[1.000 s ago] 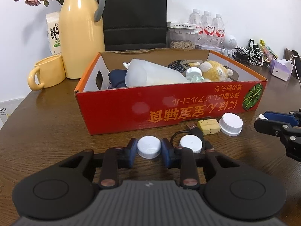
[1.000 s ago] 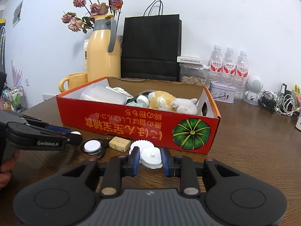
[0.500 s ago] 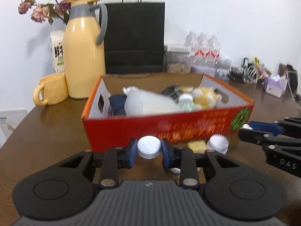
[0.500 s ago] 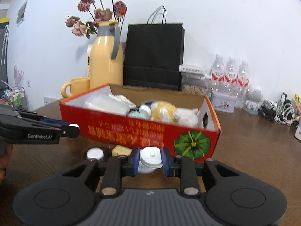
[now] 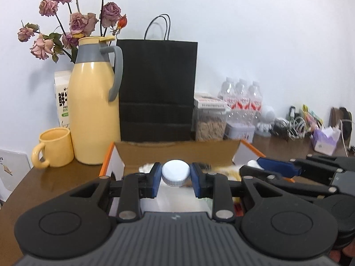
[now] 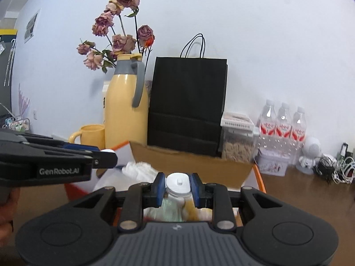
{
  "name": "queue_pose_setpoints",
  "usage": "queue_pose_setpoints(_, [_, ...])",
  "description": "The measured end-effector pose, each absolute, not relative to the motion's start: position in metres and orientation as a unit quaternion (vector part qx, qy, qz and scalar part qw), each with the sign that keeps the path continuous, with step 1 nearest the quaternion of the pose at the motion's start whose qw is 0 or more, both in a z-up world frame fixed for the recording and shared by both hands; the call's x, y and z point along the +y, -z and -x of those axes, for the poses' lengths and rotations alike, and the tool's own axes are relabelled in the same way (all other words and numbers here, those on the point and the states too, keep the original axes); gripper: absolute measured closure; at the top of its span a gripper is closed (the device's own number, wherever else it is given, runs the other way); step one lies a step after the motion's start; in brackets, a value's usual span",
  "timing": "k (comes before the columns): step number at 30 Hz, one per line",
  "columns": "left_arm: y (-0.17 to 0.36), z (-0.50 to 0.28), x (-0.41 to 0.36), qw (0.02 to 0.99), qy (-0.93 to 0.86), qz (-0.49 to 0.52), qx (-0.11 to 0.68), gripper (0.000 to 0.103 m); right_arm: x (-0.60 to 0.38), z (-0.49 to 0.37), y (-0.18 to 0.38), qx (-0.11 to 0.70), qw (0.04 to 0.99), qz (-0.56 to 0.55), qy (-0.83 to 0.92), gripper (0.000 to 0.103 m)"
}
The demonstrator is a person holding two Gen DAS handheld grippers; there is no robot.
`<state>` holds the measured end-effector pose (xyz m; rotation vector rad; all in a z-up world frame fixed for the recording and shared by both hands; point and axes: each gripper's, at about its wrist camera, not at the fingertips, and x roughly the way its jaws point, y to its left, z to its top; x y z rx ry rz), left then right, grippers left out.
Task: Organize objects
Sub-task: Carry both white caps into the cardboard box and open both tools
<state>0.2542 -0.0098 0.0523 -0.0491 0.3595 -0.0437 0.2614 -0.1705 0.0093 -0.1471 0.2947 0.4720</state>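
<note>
Left claw (image 5: 175, 178) pinching white cap (image 5: 175, 173) between pads, right claw (image 6: 177, 187) pinching knobbed white lid (image 6: 178, 182), above box (image 5: 177, 153).

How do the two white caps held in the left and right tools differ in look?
The left cap has a smooth, flat top; the right cap carries a small raised nub in its middle. The left cap shows a ribbed grey side band; the right cap has a stepped rim. Both are white, round, clamped between blue pads and held over the open cardboard box.
</note>
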Motion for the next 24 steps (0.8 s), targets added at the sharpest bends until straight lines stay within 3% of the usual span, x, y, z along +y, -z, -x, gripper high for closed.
queue_pose_setpoints(21, [-0.032, -0.313, 0.001, 0.978, 0.006, 0.047, 0.202, 0.074, -0.161, -0.325, 0.009, 0.177, 0.958, 0.054, -0.221, 0.079])
queue_pose_setpoints(23, [-0.031, -0.312, 0.002, 0.979, 0.004, 0.048, 0.2, 0.07, -0.163, -0.325, 0.01, 0.179, 0.958, 0.054, -0.219, 0.078])
queue_pose_setpoints(24, [-0.032, -0.312, 0.002, 0.979, 0.004, 0.048, 0.2, 0.063, -0.164, -0.325, 0.01, 0.18, 0.958, 0.053, -0.219, 0.078])
